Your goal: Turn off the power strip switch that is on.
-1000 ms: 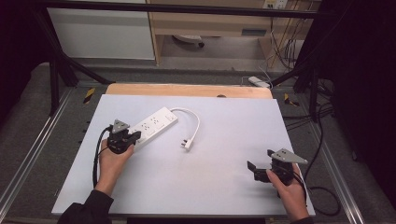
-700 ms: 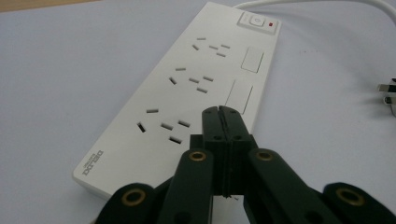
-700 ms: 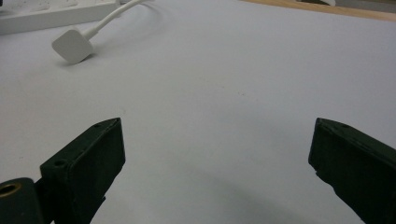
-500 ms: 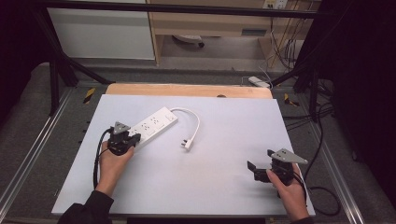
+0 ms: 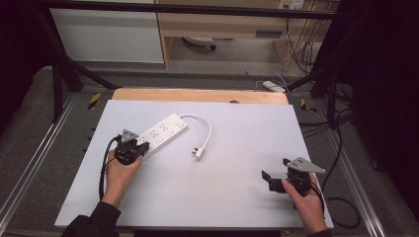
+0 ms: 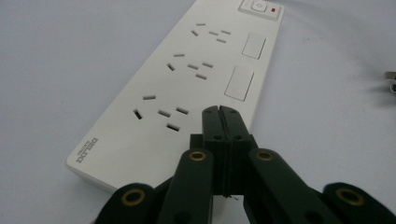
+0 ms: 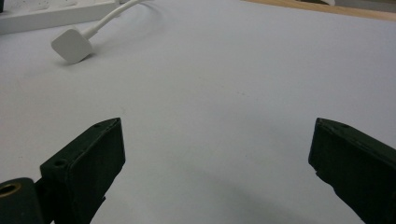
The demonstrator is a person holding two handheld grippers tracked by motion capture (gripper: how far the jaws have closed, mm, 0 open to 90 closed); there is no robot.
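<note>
**A:** Power strip [image 6: 187, 88] question. The left gripper [image 5: 132, 148] is sitting with its fingers [image 6: 212, 126] pressed flat together, nothing between them, tips resting at or just over the near end of the strip's top face. Can't tell if they're actually touching. The strip is lying diagonally on the left half of the tabletop [image 5: 237, 197].

**B:** And the right gripper [image 5: 276, 178]?

**A:** It's hanging near the front right corner, fingers [image 7: 88, 158] spread wide, holding nothing, well apart from everything.

**B:** Anything changing compared to a second back?

**A:** Nope. Both hands are staying exactly where they were, and the strip, cord and plug haven't shifted. My read: nothing's progressing yet. Closed fingers parked on the strip look like they're getting ready to pin or push it, while the open ones are waiting to go for the plug [image 5: 198, 152].

**B:** Counts?

**A:** One strip, one white cord [image 5: 205, 129] looping off its far end, one plug lying loose mid-table. On the strip I'm counting three socket groups, two blank rectangular panels and one switch [image 6: 258, 6] with a red light beside it.
</note>
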